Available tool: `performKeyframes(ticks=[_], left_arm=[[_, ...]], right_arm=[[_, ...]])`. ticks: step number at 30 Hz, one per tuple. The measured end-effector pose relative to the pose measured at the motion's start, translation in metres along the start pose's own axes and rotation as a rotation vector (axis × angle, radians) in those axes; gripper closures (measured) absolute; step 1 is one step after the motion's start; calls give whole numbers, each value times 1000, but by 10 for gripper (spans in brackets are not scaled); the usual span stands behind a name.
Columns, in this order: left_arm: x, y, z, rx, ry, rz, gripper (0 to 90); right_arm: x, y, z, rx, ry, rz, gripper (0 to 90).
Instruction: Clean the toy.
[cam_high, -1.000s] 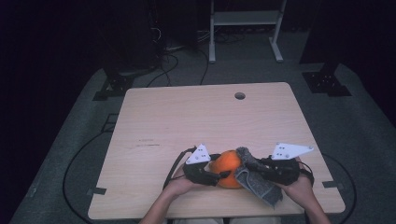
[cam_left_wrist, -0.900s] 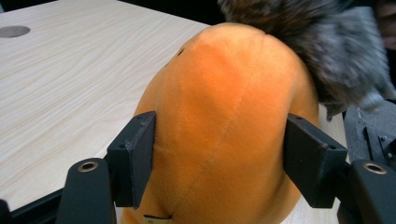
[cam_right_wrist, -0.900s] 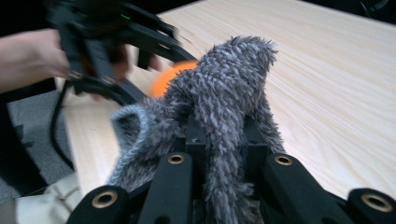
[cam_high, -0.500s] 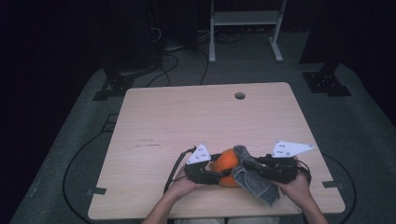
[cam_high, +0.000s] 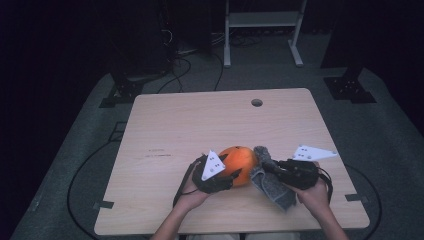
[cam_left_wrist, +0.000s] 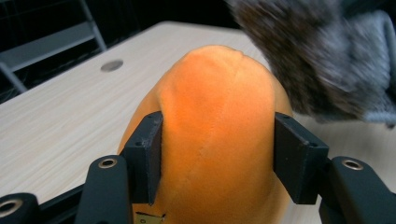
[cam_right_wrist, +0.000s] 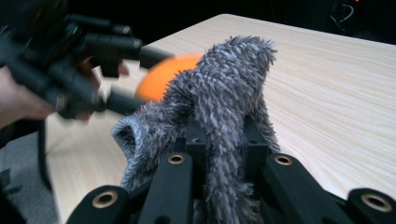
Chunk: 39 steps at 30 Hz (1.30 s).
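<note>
1. We find the orange plush ball (cam_high: 239, 165) near the front edge of the worktop (cam_high: 200, 120), roughly at mid-width; it shows again in the left gripper view (cam_left_wrist: 215, 140) and in the right gripper view (cam_right_wrist: 163, 77).
2. We note the left claw (cam_left_wrist: 217, 156) closed on the orange plush ball: both black pads press into its sides, and the fabric bulges between them.
3. We see the grey fuzzy sock (cam_high: 272, 182) just right of the ball and touching it in the high view; the left gripper view shows it blurred at upper right (cam_left_wrist: 317, 56).
4. We note the right claw (cam_right_wrist: 219, 149) clamped on the grey fuzzy sock (cam_right_wrist: 224, 93), whose upper end arches above the jaws.
5. In the high view the left claw (cam_high: 227, 176) and the right claw (cam_high: 272, 167) face each other.
</note>
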<state>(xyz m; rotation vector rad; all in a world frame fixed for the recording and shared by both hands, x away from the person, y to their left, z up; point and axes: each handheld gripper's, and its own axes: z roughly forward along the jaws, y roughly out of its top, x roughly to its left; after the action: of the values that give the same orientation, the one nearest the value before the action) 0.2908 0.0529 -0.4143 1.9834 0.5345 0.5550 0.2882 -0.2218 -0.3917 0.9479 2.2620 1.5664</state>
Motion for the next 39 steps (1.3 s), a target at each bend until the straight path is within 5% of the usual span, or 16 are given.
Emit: performKeyframes(ticks=[5, 9, 12, 15, 17, 22, 29, 36, 39], left_arm=[[-15, -4, 10, 49, -180, 40, 333], [-1, 1, 1, -3, -277, -26, 270], [12, -1, -3, -53, -214, -91, 261], [15, -12, 7, 46, -126, -83, 279], [15, -18, 11, 45, -158, -133, 287], [3, -15, 13, 88, -127, -68, 320], [4, -17, 11, 97, -159, -64, 328], [-1, -15, 9, 123, -202, -35, 350], [1, -10, 5, 153, -261, -13, 336]], right_arm=[[-8, -5, 20, 25, 15, 70, 775], [-16, -21, 19, 73, 34, 82, 774], [-18, -25, 14, 88, 60, 57, 770], [-19, -28, 16, 89, 75, 39, 768], [-23, -30, 17, 93, 67, 48, 767], [-21, -28, 11, 132, -40, 22, 771], [9, -18, 6, 112, 100, -70, 770], [-10, -26, 9, 140, -1, -15, 769], [-11, -28, 8, 155, 24, -10, 768]])
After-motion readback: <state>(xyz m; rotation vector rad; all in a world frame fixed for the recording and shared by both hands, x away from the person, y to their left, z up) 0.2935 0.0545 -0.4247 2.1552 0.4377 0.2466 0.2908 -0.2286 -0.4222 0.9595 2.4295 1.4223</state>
